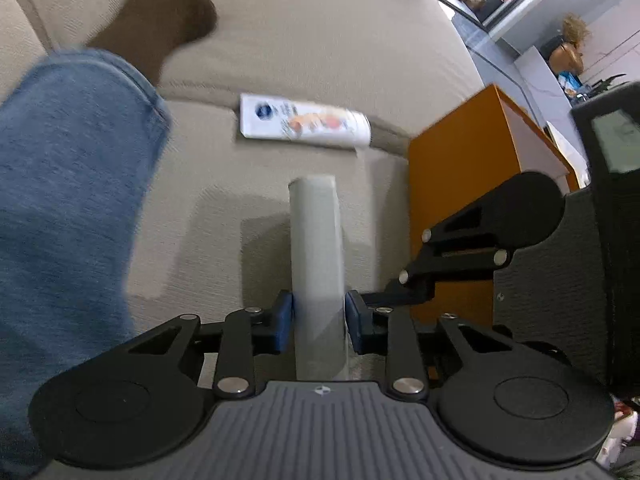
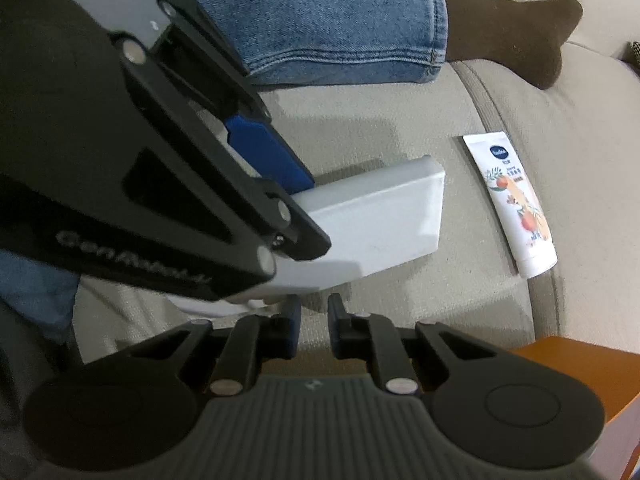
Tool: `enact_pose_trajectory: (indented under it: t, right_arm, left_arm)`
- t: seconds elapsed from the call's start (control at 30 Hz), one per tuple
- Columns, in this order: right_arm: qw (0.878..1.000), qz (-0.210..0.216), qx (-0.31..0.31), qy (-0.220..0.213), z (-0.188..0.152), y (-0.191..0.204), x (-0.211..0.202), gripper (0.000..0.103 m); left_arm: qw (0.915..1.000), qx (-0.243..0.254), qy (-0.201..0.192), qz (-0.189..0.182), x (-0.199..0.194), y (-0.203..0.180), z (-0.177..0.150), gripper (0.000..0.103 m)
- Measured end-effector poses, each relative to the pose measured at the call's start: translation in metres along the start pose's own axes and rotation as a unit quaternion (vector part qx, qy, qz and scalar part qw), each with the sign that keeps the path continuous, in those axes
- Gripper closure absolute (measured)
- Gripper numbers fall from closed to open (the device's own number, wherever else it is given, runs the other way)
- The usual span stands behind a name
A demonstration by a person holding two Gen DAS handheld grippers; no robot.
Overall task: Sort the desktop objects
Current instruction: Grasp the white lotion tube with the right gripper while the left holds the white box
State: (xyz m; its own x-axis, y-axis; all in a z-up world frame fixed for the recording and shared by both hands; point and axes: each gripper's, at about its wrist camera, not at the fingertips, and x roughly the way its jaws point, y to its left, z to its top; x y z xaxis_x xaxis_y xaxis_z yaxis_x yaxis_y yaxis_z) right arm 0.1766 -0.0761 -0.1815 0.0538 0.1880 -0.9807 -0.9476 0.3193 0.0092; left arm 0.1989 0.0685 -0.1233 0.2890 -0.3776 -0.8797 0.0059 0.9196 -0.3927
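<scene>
My left gripper (image 1: 319, 316) is shut on a flat white box (image 1: 316, 248), held edge-on above the beige sofa seat. The right wrist view shows the same box (image 2: 384, 216) sticking out of the left gripper's blue pads (image 2: 268, 152). A white cream tube (image 1: 304, 124) lies in the seam between seat and backrest, beyond the box; it also shows in the right wrist view (image 2: 512, 204). My right gripper (image 2: 314, 328) is nearly closed with nothing between its fingers, just below the box.
A person's leg in blue jeans (image 1: 68, 200) and a brown sock (image 1: 160, 28) rest on the sofa at left. An orange cabinet (image 1: 460, 184) stands beside the sofa at right; its corner shows in the right wrist view (image 2: 592, 376).
</scene>
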Motion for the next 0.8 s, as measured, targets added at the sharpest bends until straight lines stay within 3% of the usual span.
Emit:
enact_pose_trajectory:
  t: [0.23, 0.37, 0.57, 0.7, 0.8]
  right_arm:
    - [1.0, -0.005, 0.011, -0.007, -0.005, -0.002, -0.002, 0.09]
    - [1.0, -0.008, -0.002, -0.017, -0.006, -0.001, -0.014, 0.089]
    - [0.998, -0.051, 0.01, -0.033, 0.01, -0.028, -0.033, 0.087]
    - [0.995, -0.091, 0.01, -0.034, 0.029, -0.057, -0.03, 0.083]
    - [0.995, -0.096, -0.001, -0.021, 0.042, -0.071, -0.021, 0.073]
  left_arm:
    - [1.0, 0.001, -0.004, 0.002, 0.003, -0.002, -0.003, 0.072]
    - [0.9988, 0.018, -0.029, 0.034, -0.011, -0.002, 0.001, 0.072]
    - [0.9942, 0.022, -0.054, 0.09, -0.022, 0.007, 0.025, 0.072]
    - [0.9931, 0.012, -0.054, 0.103, -0.02, 0.017, 0.038, 0.072]
    - [0.9928, 0.011, -0.053, 0.107, -0.017, 0.022, 0.045, 0.071]
